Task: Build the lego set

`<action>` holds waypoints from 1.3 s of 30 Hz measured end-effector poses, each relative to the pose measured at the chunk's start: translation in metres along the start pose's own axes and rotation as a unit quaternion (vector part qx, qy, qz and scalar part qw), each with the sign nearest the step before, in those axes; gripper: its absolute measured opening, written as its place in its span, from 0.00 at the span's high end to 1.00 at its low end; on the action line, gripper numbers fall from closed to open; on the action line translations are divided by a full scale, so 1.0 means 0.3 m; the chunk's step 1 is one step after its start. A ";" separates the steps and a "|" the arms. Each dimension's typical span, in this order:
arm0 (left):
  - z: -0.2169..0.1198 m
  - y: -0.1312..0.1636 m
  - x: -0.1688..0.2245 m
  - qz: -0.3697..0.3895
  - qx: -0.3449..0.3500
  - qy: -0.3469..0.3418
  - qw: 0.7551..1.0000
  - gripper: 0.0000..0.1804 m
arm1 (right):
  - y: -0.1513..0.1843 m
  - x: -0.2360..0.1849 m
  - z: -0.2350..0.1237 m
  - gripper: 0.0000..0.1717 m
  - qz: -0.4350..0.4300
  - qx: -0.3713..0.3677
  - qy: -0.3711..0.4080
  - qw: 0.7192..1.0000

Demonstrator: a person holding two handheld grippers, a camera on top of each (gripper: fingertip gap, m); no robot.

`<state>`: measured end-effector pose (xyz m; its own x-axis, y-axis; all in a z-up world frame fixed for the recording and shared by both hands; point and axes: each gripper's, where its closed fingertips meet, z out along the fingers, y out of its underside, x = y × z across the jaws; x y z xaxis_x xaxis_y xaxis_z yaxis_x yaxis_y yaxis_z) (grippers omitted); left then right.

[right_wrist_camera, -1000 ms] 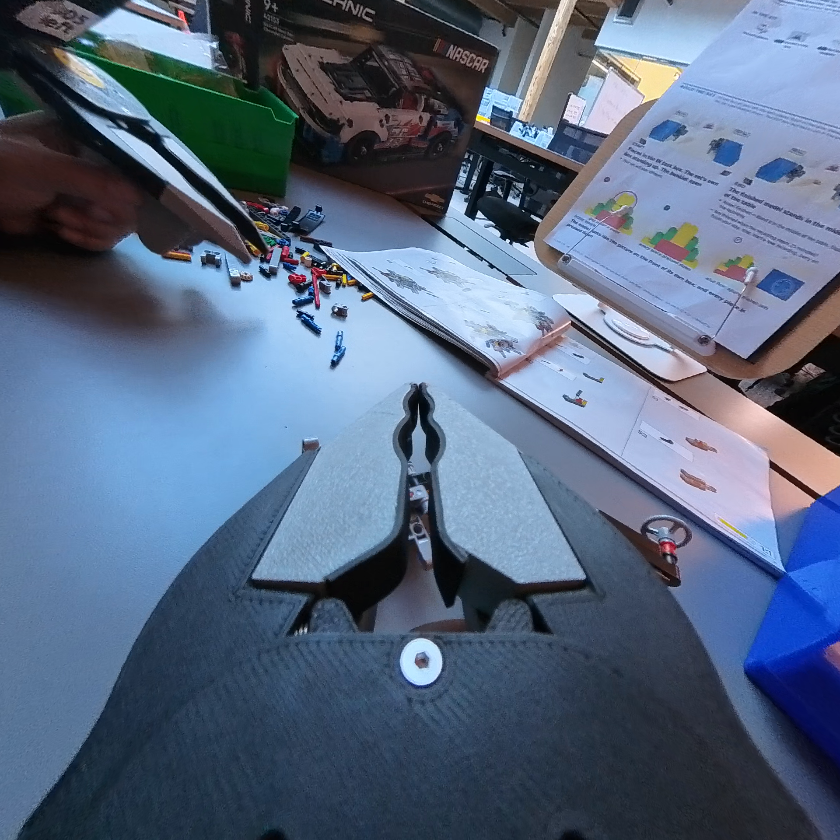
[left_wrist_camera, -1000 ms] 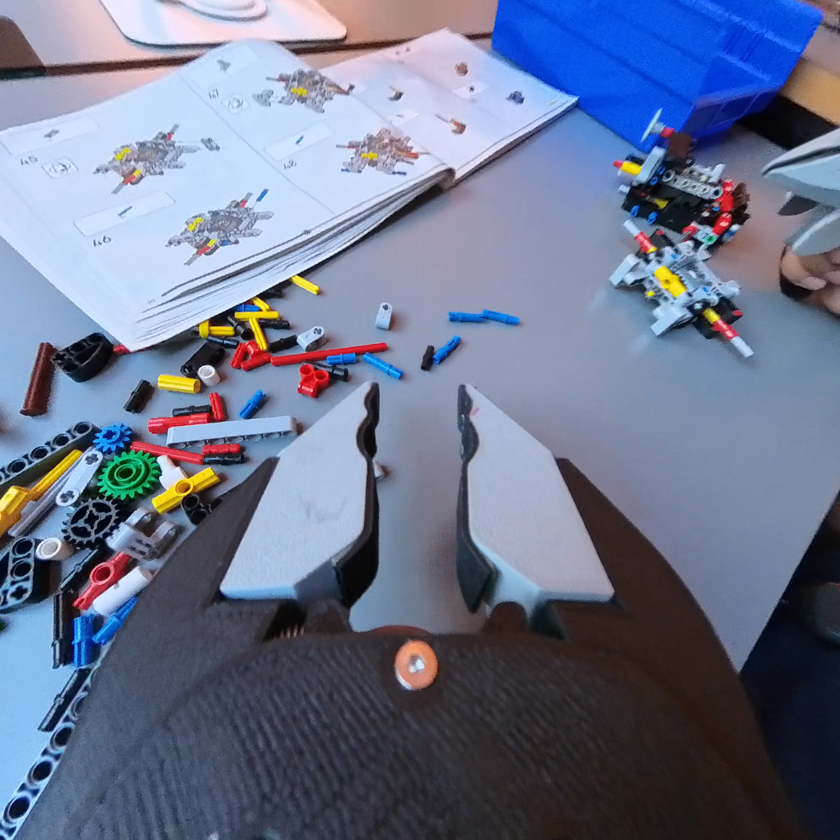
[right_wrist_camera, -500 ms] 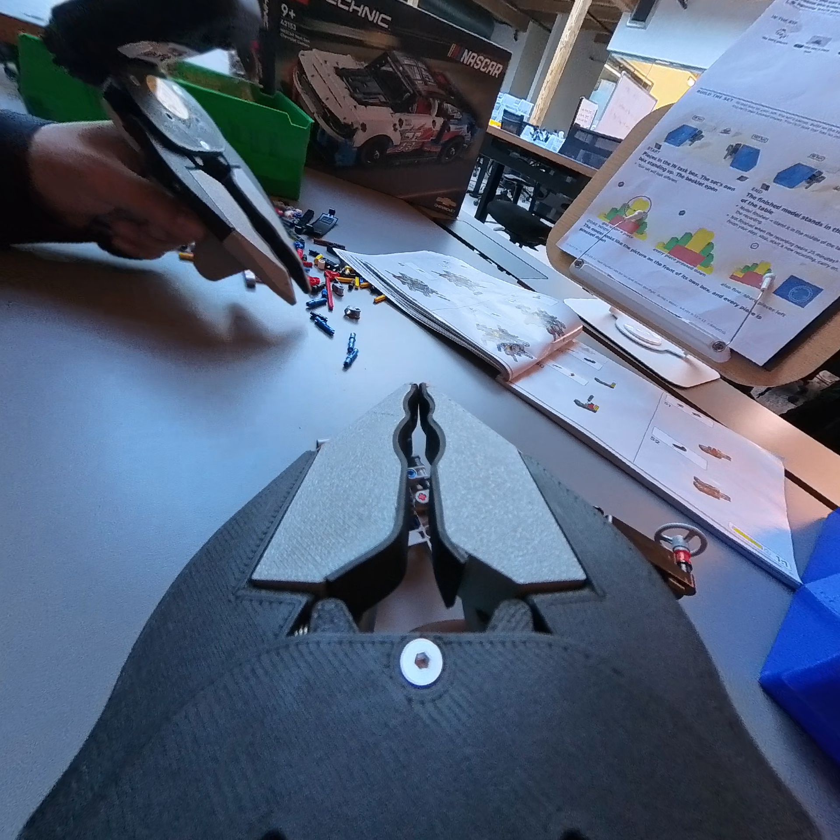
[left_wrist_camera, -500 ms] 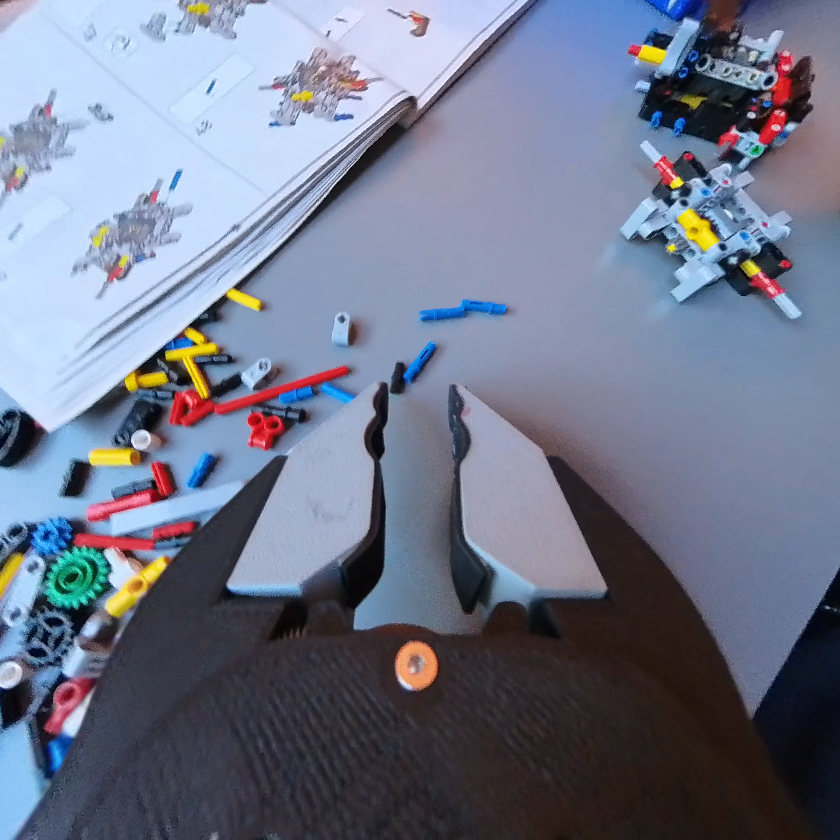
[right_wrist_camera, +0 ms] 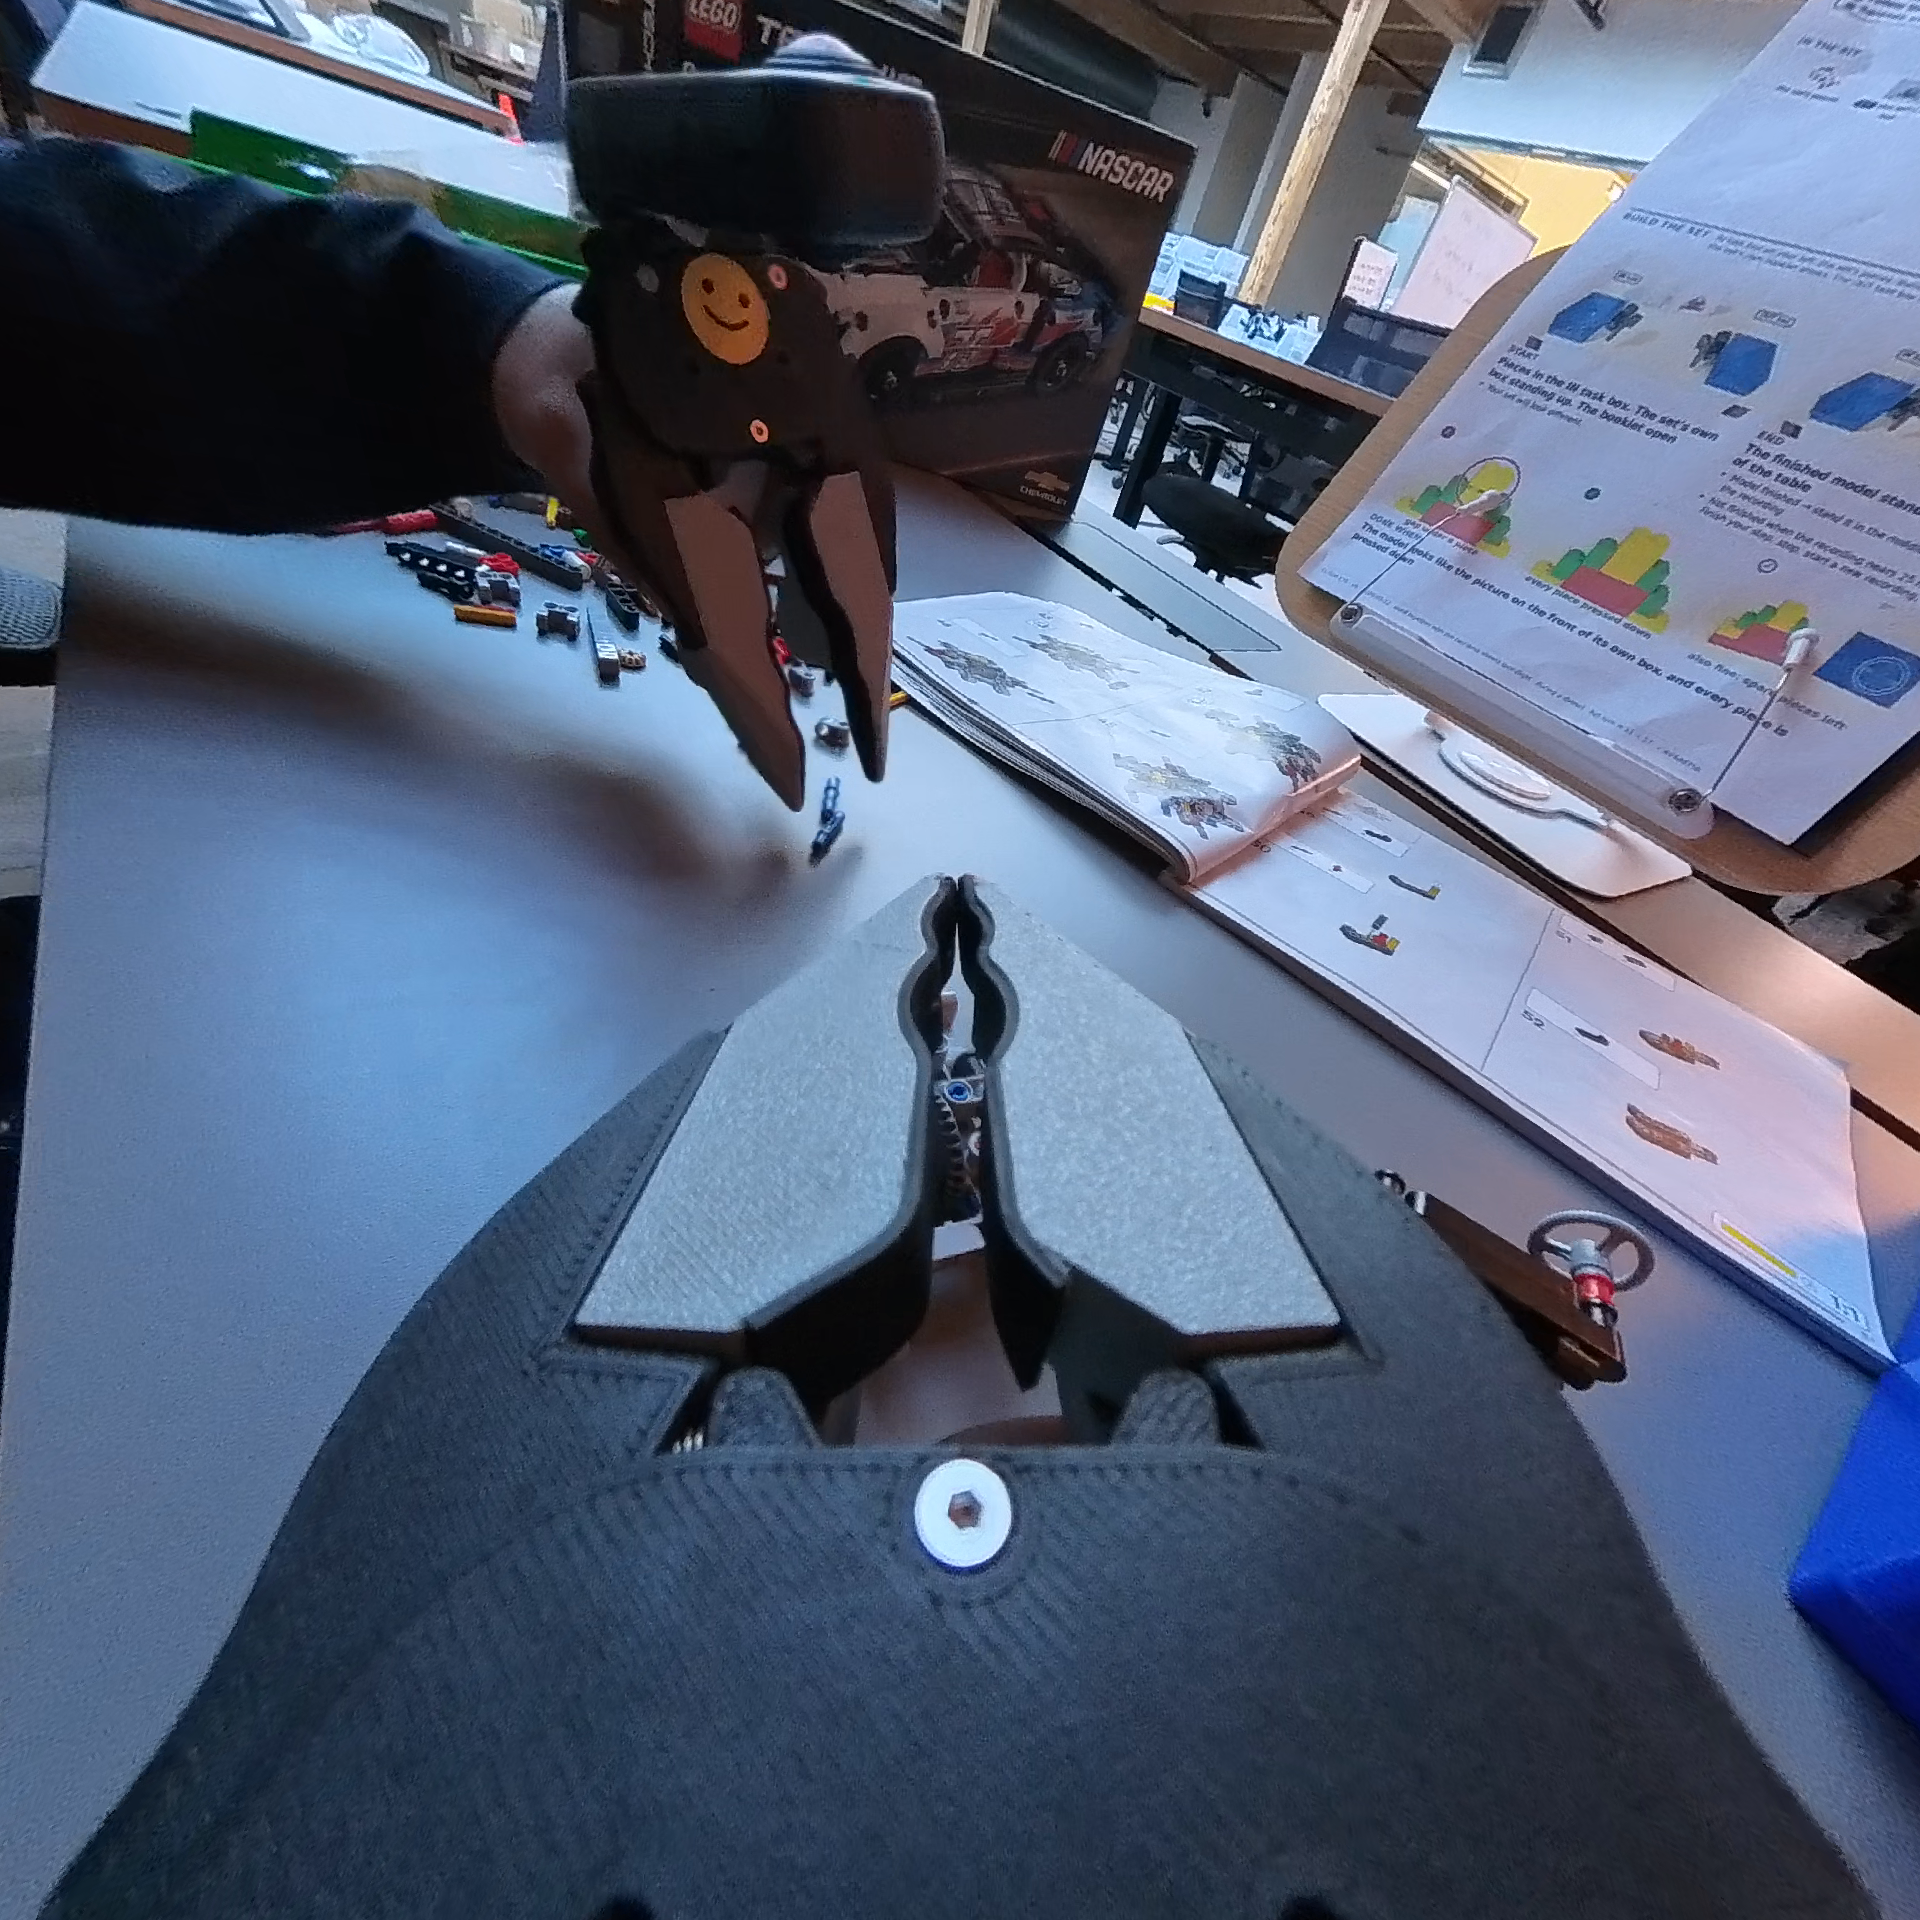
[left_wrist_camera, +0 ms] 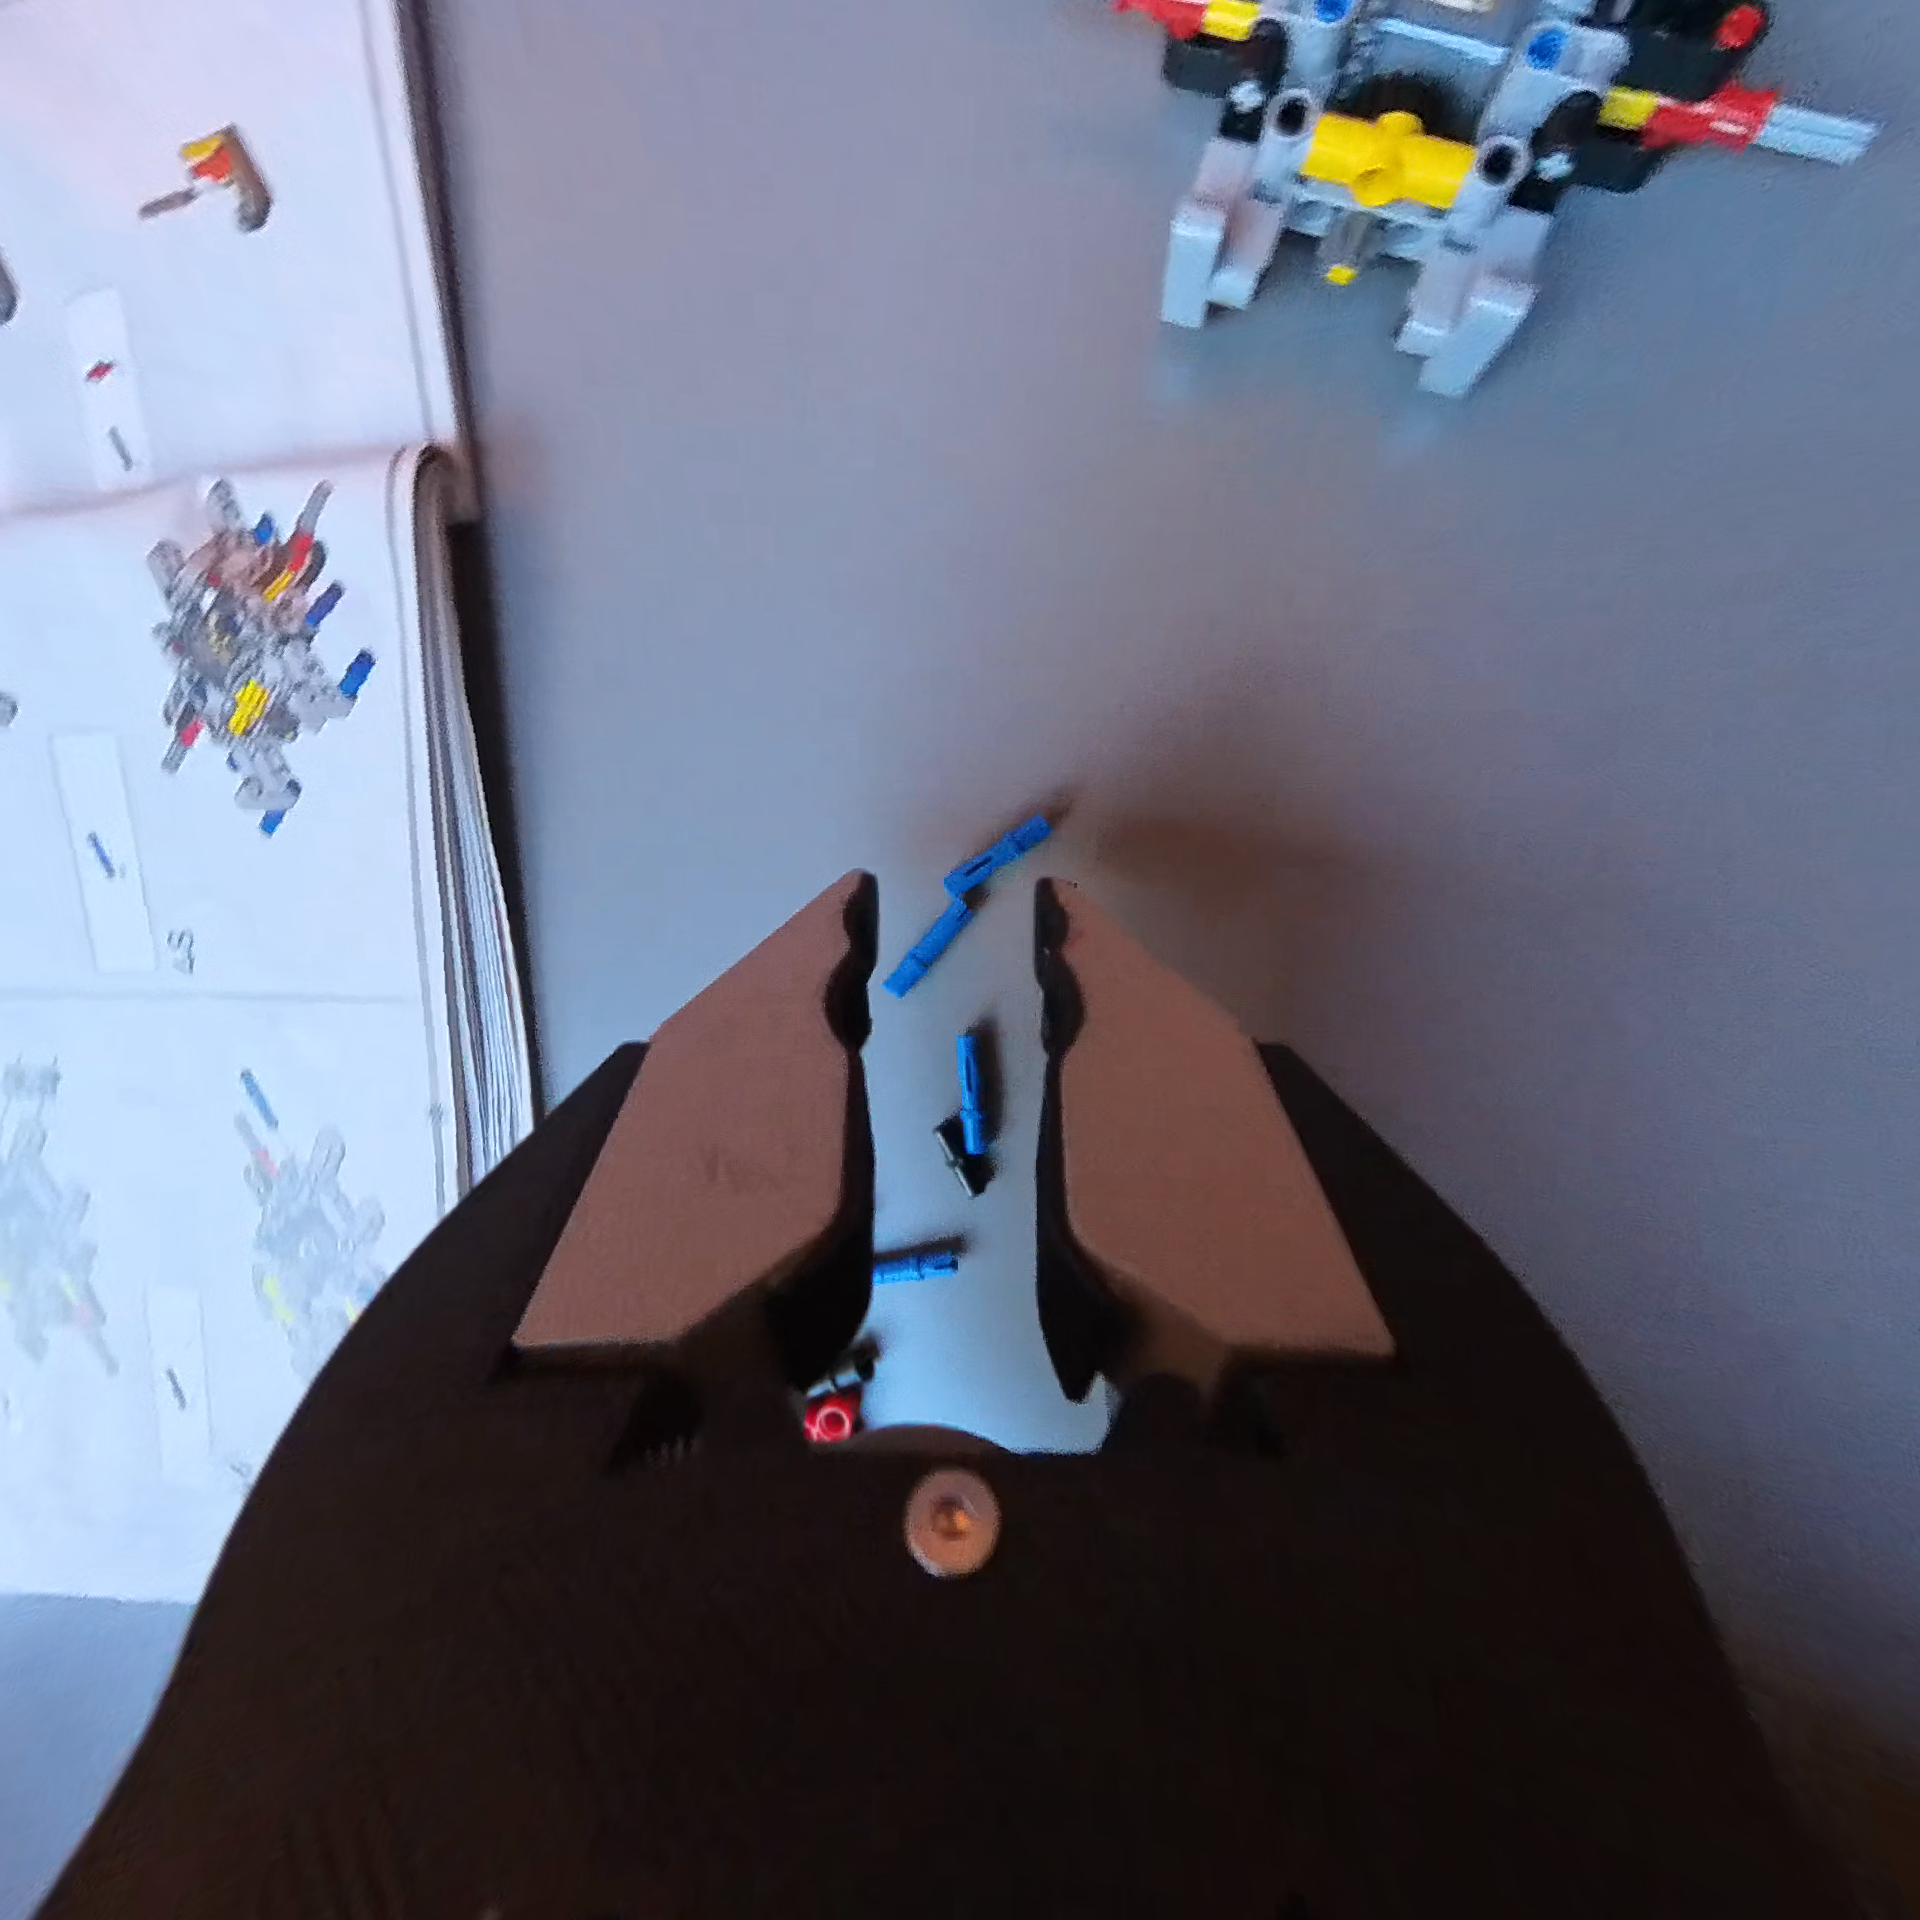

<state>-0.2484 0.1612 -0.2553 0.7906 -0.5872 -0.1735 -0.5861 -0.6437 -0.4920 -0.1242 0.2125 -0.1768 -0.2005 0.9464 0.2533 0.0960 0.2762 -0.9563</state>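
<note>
Blue pins [left_wrist_camera: 966,904] lay loose on grey table [left_wrist_camera: 790,520], between tips of my left tongs [left_wrist_camera: 956,899], spread, gripping nothing. Right tongs [right_wrist_camera: 957,885] clenched, pads together. Part-built model [left_wrist_camera: 1455,177] stood well apart; open booklet [left_wrist_camera: 208,623] at left. Pins ungrasped; model unfinished, by my judgement.

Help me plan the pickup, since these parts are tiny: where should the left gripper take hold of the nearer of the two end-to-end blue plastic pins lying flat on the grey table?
Probably across its middle, from straight above. The nearer blue pin lies flat and slanted between the open left gripper fingertips, touching neither, so the fingers should turn to close across its narrow width, clear of the farther blue pin at its end.
</note>
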 end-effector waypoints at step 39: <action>-0.094 -0.474 0.210 -0.514 0.352 0.412 0.665 0.99 | -0.043 -0.057 0.045 0.86 -0.064 0.003 0.050 0.997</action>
<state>-0.1201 0.2019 -0.1722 0.1744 -0.2704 0.9468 0.6467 -0.6936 -0.3173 -0.1352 0.1904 -0.1707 -0.1134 0.9152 0.3867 0.0697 0.3956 -0.9158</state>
